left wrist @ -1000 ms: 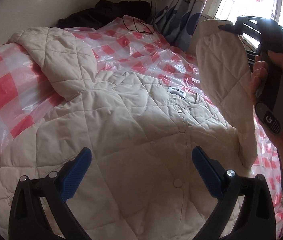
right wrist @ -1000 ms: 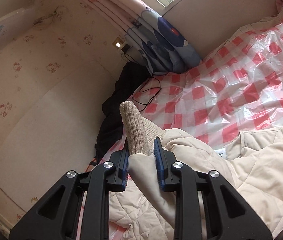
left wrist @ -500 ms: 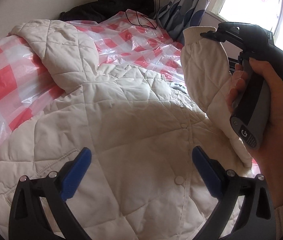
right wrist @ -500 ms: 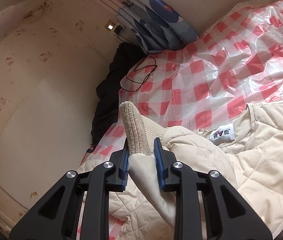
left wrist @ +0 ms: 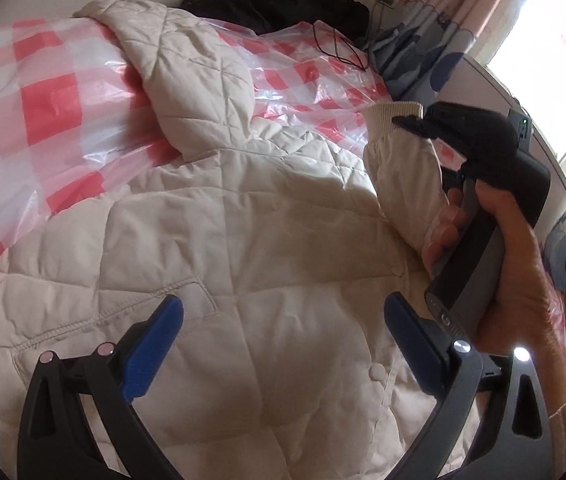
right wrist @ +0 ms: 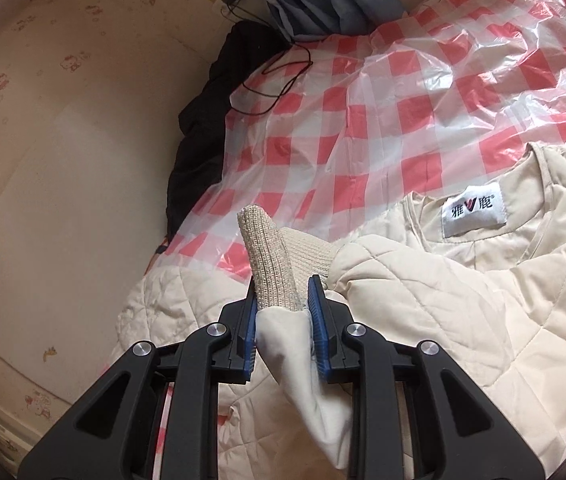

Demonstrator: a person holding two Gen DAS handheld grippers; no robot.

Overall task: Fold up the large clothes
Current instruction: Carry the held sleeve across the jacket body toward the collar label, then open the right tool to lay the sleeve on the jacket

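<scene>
A cream quilted jacket (left wrist: 243, 240) lies spread front up on a bed covered with red-and-white checked plastic. My right gripper (right wrist: 283, 300) is shut on the ribbed knit cuff (right wrist: 269, 256) of one sleeve. It holds that sleeve (left wrist: 403, 176) lifted over the jacket's chest, near the collar label (right wrist: 473, 212). In the left wrist view a hand (left wrist: 519, 280) grips the right gripper's body. My left gripper (left wrist: 279, 332) hangs open over the jacket's lower front, with nothing between its blue pads. The other sleeve (left wrist: 187, 68) lies stretched toward the far wall.
The checked plastic sheet (right wrist: 403, 100) covers the bed beyond the collar. Dark clothing (left wrist: 283, 4) and a black cable (right wrist: 275, 76) lie at the far corner by a wall socket. Blue patterned curtains (left wrist: 423, 56) and a bright window (left wrist: 555, 60) stand at the right.
My right gripper has come down and in over the jacket with the sleeve cuff still held. The left gripper shifted slightly and rolled, staying open.
</scene>
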